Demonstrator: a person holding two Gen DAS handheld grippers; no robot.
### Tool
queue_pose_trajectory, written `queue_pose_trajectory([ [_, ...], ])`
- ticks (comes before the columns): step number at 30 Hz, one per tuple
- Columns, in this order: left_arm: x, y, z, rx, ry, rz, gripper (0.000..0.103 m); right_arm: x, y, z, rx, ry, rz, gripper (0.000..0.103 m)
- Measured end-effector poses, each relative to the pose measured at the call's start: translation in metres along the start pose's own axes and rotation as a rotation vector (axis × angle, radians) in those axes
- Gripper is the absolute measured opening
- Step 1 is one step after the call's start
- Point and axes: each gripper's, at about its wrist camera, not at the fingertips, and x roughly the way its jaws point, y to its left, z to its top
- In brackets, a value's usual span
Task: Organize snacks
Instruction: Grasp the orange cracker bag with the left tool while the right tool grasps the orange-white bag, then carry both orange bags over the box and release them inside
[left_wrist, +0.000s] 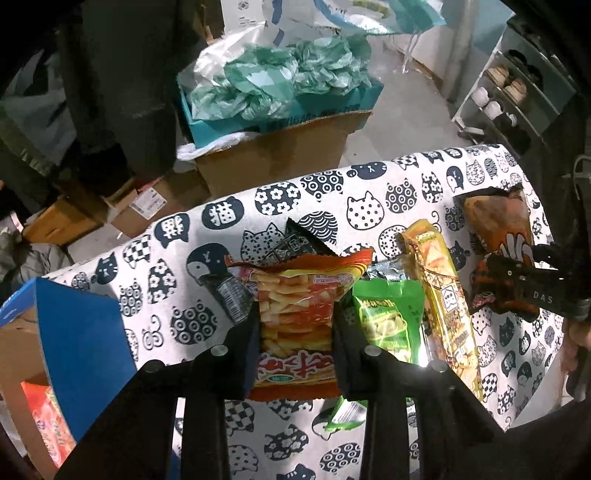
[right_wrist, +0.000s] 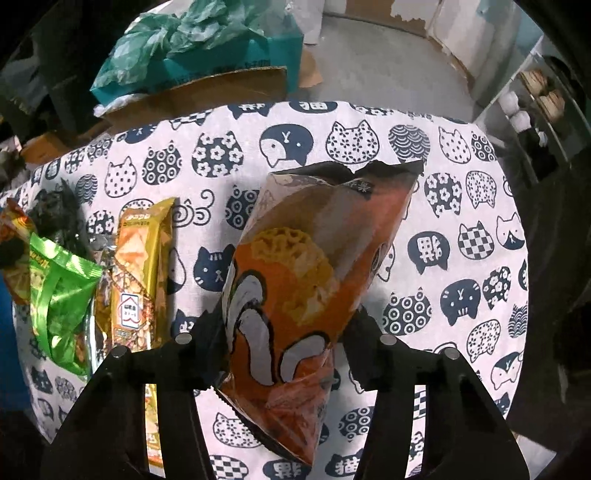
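In the left wrist view my left gripper (left_wrist: 297, 332) is shut on a red packet of potato sticks (left_wrist: 295, 291), its pads pressing both long sides. The packet lies on the cat-print tablecloth (left_wrist: 147, 277). My right gripper (right_wrist: 286, 332) is shut on an orange snack bag (right_wrist: 306, 266) with white lettering, pinching it near its lower half. The left wrist view shows that same grip at the far right, with the right gripper (left_wrist: 498, 284) on the orange bag (left_wrist: 495, 218). Between the two lie a green packet (left_wrist: 388, 321), a long yellow packet (left_wrist: 439, 295) and a dark packet (left_wrist: 295, 240).
A blue-walled cardboard box (left_wrist: 74, 350) stands at the table's left edge, with a red packet (left_wrist: 48, 424) inside. Beyond the table's far edge sit cardboard boxes (left_wrist: 277, 155) stuffed with green plastic bags. A shoe rack (left_wrist: 509, 96) stands at the far right.
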Motion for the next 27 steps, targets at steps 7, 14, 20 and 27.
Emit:
queue_pose_trajectory([
  [7, -0.027, -0.002, -0.010, 0.034, -0.049, 0.037, 0.034, -0.020, 0.009, -0.006, -0.030, -0.038, 0.003, 0.051],
  [14, -0.052, -0.004, -0.023, 0.059, -0.084, 0.067, 0.034, -0.047, 0.023, -0.013, -0.058, -0.074, 0.023, 0.051],
  [20, -0.072, -0.003, -0.035, 0.067, -0.115, 0.086, 0.034, -0.074, 0.038, -0.022, -0.095, -0.110, 0.045, 0.051],
  [27, -0.096, -0.001, -0.053, 0.091, -0.156, 0.122, 0.034, -0.103, 0.059, -0.033, -0.135, -0.152, 0.079, 0.051],
])
